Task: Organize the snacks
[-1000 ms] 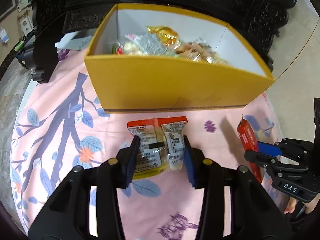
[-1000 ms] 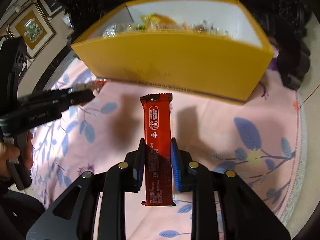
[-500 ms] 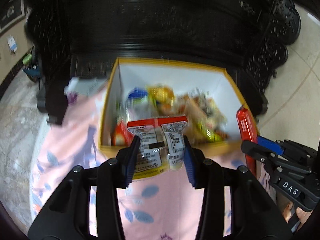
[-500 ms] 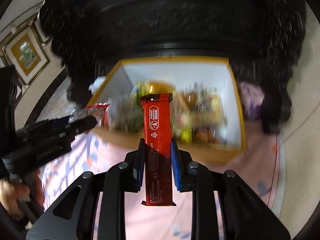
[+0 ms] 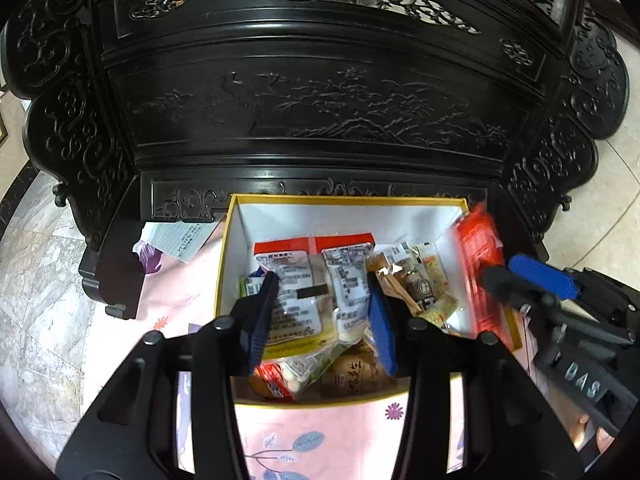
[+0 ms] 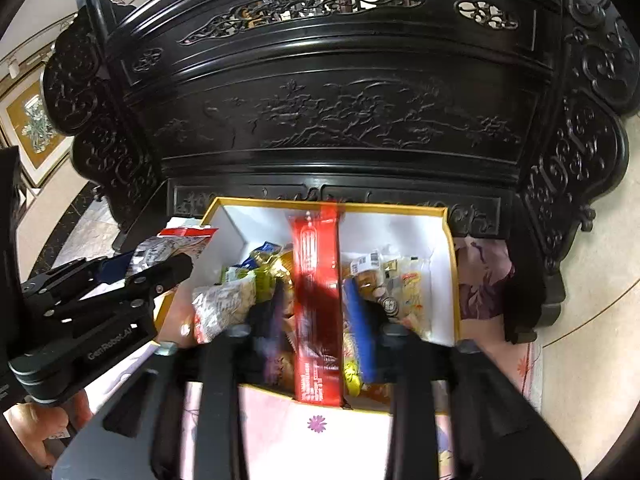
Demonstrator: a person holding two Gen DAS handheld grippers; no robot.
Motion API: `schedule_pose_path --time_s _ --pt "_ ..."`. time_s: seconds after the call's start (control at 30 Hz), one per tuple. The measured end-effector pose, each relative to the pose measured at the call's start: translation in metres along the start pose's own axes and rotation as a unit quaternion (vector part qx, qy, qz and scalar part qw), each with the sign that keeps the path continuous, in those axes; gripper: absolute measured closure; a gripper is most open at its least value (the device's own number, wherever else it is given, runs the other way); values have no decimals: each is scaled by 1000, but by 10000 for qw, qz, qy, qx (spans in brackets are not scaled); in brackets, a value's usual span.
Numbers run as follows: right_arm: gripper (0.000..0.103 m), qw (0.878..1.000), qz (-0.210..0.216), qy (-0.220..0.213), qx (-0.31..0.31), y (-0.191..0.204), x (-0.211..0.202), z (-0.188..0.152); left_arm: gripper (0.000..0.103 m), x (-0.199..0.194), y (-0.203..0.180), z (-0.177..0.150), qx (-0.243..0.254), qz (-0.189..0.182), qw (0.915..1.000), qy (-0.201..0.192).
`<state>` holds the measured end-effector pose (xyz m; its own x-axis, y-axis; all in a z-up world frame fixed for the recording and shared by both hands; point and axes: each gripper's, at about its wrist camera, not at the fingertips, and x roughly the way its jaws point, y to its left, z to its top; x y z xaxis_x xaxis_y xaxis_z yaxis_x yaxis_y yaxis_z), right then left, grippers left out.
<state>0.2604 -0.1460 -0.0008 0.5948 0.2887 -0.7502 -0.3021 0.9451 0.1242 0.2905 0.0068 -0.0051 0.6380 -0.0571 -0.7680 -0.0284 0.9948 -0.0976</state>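
Both tools over the yellow box point(image 5: 224, 280) now, pointing steeply down into it.

Left tool point(image 5: 324, 312) – jaws have just been opening. The twin snack pack point(image 5: 316, 280) sits between the blue pads with a gap on each side, so I read it as released: two clear pouches joined under a red header strip, white printed labels, yellowish at the bottom edge. It hangs over the middle of the box, above the other wrappers.

Right tool point(image 6: 316, 316) – jaws have also just been opening. The red bar point(image 6: 316, 276) is between them, long and narrow, glossy red wrapper with white print, motion-blurred. Pads stand clear of it on both sides, so released. It runs 12 to 6 across the box centre, its lower end over the near rim.

Box: yellow outside, white inside, open top, already part full of mixed snack packets point(image 5: 424, 280) – foil, clear and brown wrappers. It sits on a pink floral cloth point(image 5: 320, 432) on the tabletop, with a dark carved wooden chair back point(image 5: 320, 100) at 12 o'clock.

In the left view, the right tool shows at 3 o'clock.
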Motion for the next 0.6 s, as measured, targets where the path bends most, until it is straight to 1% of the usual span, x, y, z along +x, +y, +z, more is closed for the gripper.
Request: schedule_pose_path --time_s 0.03,0.07,0.1,0.13,0.23,0.3,0.37,0.43,0.53,0.6 --pt "13 9999 -140 24 -20 1 1 3 28 0 1 3 -36 90 9999 -25" --pt "7 9993 -369 15 -11 0 2 4 22 -2 4 5 -100 201 9997 -104" --pt "4 9992 -395 -20 58 -3 0 4 10 -2 7 6 -151 228 9995 -132" --pt "1 9992 -357 -27 161 -7 0 4 2 -1 9 7 -207 245 9994 -128" --pt "1 9984 -520 103 178 -10 4 3 2 0 11 8 -184 295 9993 -144" --pt "1 9984 -505 160 208 -12 7 0 2 -3 6 7 28 477 9985 -259" --pt "1 9981 -538 175 241 -13 8 -2 2 -6 3 5 135 587 9976 -347" --pt "1 9980 -553 185 242 -14 9 -5 2 -11 3 6 94 652 9967 -466" --pt "1 9981 -535 182 239 -14 8 -8 2 -17 2 10 105 1014 9935 -515" --pt "1 9982 -529 182 233 -13 7 -9 2 -19 4 12 7 1012 9937 -476"
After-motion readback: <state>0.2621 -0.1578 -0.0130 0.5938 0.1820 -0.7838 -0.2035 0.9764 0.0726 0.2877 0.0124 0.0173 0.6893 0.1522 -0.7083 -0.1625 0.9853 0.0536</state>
